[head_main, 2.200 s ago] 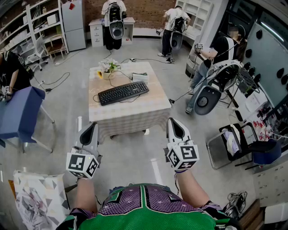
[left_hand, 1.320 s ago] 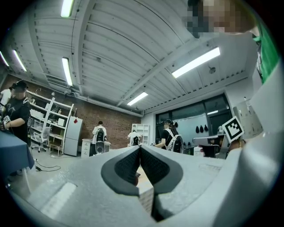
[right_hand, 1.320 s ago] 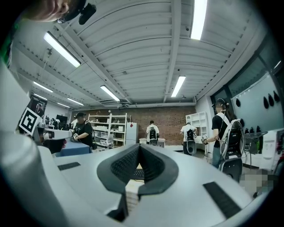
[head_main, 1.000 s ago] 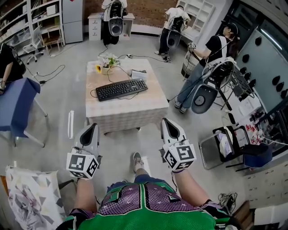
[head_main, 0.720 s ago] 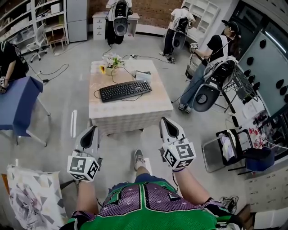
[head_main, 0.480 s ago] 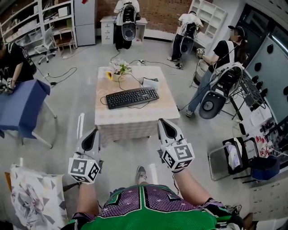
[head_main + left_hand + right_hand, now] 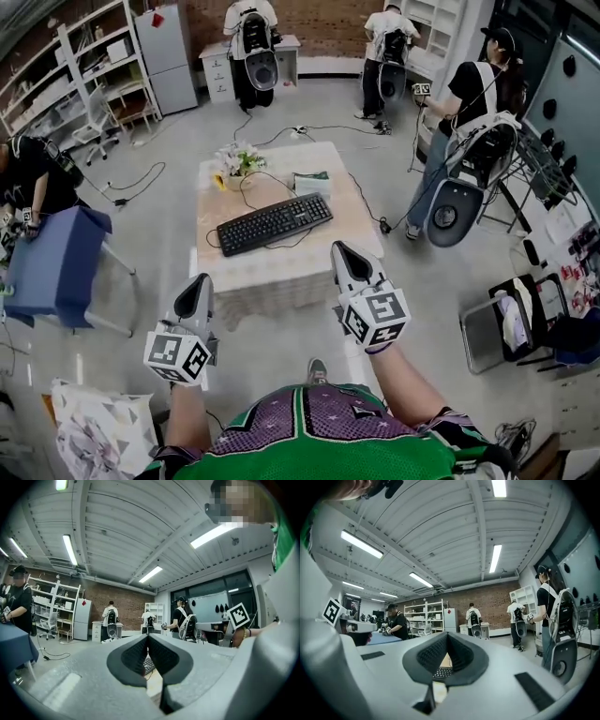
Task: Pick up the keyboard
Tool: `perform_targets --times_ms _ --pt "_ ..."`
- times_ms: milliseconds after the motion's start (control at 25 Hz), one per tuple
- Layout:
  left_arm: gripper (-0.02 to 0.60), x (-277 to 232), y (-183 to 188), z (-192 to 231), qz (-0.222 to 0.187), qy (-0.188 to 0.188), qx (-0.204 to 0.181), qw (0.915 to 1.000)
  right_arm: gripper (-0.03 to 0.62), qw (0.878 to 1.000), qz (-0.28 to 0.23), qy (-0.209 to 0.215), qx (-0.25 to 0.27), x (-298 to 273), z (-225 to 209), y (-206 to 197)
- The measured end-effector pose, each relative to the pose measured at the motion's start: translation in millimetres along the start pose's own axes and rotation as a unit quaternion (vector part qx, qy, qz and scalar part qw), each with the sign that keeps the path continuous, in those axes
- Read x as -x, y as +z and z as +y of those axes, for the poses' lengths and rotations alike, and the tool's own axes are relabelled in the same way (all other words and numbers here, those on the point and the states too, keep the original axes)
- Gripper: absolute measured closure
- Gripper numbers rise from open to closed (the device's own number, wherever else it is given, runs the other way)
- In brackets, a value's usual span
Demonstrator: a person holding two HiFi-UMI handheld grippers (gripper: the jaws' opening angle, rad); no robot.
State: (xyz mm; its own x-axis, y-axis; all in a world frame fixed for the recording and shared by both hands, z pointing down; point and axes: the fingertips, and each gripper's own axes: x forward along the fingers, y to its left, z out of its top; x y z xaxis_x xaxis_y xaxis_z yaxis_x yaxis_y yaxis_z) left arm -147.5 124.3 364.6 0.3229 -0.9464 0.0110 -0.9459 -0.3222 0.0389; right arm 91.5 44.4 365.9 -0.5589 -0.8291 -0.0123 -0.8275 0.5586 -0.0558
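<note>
A black keyboard (image 7: 275, 223) lies at an angle on the low square table (image 7: 309, 262), its cable trailing over the top. My left gripper (image 7: 202, 283) is held level just short of the table's near edge, shut and empty. My right gripper (image 7: 340, 250) is over the near right corner of the table, also shut and empty. Through the slit below the closed jaws a bit of the keyboard (image 7: 148, 664) shows in the left gripper view, and the keyboard (image 7: 441, 672) likewise in the right gripper view. Neither gripper touches it.
A flower pot (image 7: 232, 161) and a green-edged box (image 7: 311, 183) stand at the table's far side. A blue chair (image 7: 52, 267) is at the left, a patterned cushion (image 7: 94, 436) at the lower left. Several people work at shelves and desks behind, one (image 7: 469, 103) close to the right.
I have walked up to the table, so it and the keyboard sit nearer and larger. Both grippers have moved forward with me, the right now over the table's corner. Both stay shut.
</note>
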Motion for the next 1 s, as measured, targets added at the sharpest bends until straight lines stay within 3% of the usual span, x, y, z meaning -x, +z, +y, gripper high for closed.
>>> perform_targets --times_ms 200,560,1000 --pt "0.563 -53.5 17.1 -12.9 0.001 -0.009 -0.008 0.9999 0.592 1.000 -0.004 0.023 -0.020 -24.0 -37.9 3.2" --pt "0.563 -121.7 11.1 -18.0 0.016 0.003 -0.023 0.9996 0.591 0.998 0.005 0.063 -0.021 -66.6 -93.1 -7.6" --pt "0.563 -165.9 -4.3 -24.0 0.023 0.028 -0.021 0.9991 0.592 0.996 0.016 0.087 -0.025 -97.6 -132.9 -17.7"
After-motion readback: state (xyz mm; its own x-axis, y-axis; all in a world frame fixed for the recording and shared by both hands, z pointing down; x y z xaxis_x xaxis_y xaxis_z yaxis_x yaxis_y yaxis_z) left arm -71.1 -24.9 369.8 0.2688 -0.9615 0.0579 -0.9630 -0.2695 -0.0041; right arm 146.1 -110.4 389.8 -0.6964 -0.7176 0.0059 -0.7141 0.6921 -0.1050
